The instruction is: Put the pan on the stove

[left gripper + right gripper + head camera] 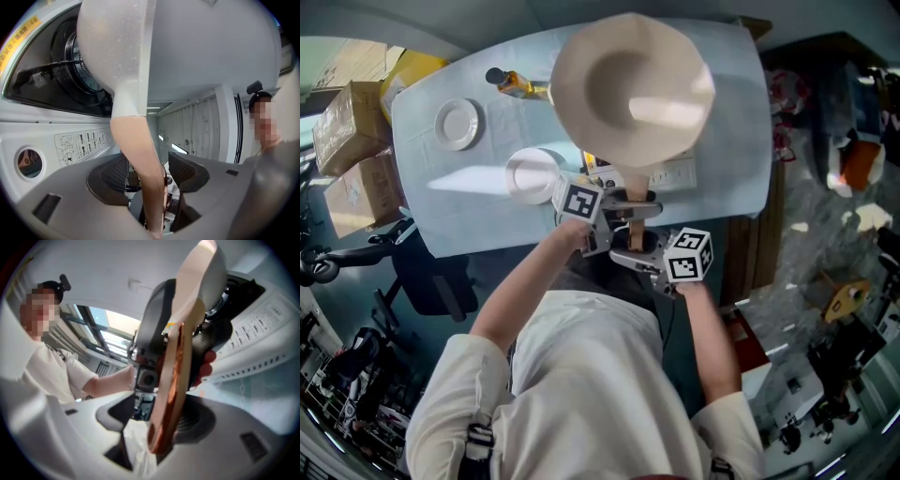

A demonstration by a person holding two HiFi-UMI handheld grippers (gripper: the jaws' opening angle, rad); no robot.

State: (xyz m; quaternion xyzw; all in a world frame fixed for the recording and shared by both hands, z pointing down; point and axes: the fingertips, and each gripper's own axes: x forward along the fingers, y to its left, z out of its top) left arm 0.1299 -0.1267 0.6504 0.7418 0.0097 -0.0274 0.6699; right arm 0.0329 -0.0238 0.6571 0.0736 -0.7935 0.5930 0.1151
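A cream pan [630, 89] with a tan handle [635, 225] is held in the air over the white portable stove [675, 173]. My left gripper [619, 208] is shut on the handle [147, 164], which runs up between its pads to the pan's pale underside [187, 42]. The stove's burner [79, 70] and labelled body show behind it. My right gripper [639, 255] sits lower, at the handle's end [161, 427]. Its jaws stand wide in the right gripper view [154, 420], with a gap on the left side of the handle.
The table [441, 206] wears a light blue cloth. On it are a white plate [457, 124], a white bowl [532, 175] and a bottle [514, 84]. Cardboard boxes [352, 122] stand at the left, and a dark chair [431, 277] sits by the near edge.
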